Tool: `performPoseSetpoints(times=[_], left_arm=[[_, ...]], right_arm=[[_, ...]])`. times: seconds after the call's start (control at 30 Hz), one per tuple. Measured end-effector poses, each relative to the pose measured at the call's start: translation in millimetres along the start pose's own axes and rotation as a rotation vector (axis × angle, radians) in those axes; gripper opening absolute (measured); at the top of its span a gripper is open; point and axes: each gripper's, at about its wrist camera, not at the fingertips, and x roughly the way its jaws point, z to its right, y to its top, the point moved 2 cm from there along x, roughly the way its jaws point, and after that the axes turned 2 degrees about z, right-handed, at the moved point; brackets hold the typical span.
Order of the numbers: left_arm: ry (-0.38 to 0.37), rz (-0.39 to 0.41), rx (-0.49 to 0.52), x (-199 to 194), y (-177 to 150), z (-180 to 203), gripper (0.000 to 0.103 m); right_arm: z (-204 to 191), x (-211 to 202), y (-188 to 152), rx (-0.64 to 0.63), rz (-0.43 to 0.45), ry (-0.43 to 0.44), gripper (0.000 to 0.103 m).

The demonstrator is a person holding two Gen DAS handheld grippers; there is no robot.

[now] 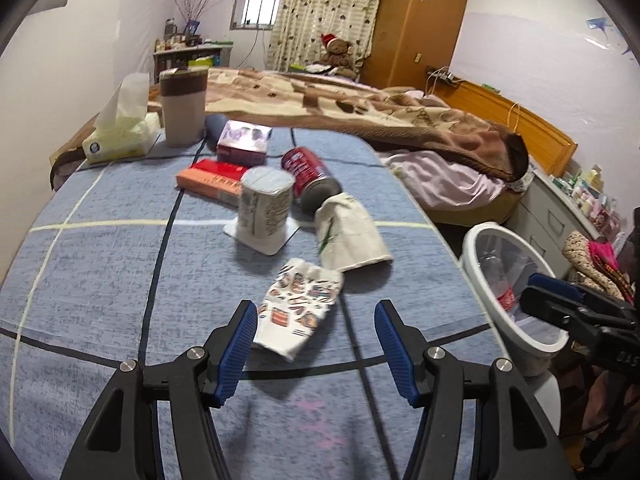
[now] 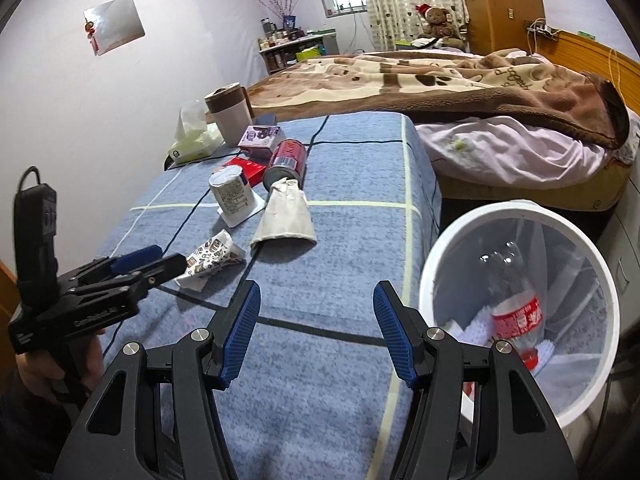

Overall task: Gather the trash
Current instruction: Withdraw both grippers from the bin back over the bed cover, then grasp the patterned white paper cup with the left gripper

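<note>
A crushed patterned paper cup (image 1: 298,308) (image 2: 212,258) lies on the blue checked cloth (image 1: 120,280). My left gripper (image 1: 316,312) (image 2: 172,258) is open, and the cup's near end sits between its fingertips, close to the left pad (image 1: 240,336). Beyond it lie a flattened white paper cup (image 1: 352,236) (image 2: 286,216), an upturned yogurt cup (image 1: 266,208) (image 2: 232,192) and a red can (image 1: 310,178) (image 2: 286,160) on its side. My right gripper (image 2: 316,328) (image 1: 560,300) stands open and empty over the cloth, next to the white bin (image 2: 440,248) (image 1: 480,240), which holds a plastic bottle (image 2: 516,312).
At the cloth's far end are an orange-red box (image 1: 212,180), a purple carton (image 1: 244,142), a tissue pack (image 1: 120,136) and a tumbler (image 1: 183,106). A bed with a brown blanket (image 1: 400,112) lies beyond. Drawers (image 1: 548,220) stand behind the bin.
</note>
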Motion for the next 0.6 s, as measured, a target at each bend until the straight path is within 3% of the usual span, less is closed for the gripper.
performPoseSetpoints(times=[0.5,0.57,0.6], left_arm=[[-0.008,-0.11,-0.003,51,-11,-16,0.061],[-0.011,-0.099,-0.006,51,-11,-17,0.053],[-0.008,-0.101,-0.003,51,-11,-17,0.037]], right_arm=[[-5,17,8,-0.014,-0.035,0.004,0.06],[-7,18,10,-0.017,-0.035,0.006,0.06],[-8,18,11,-0.018,-0.034,0.006,0.06]])
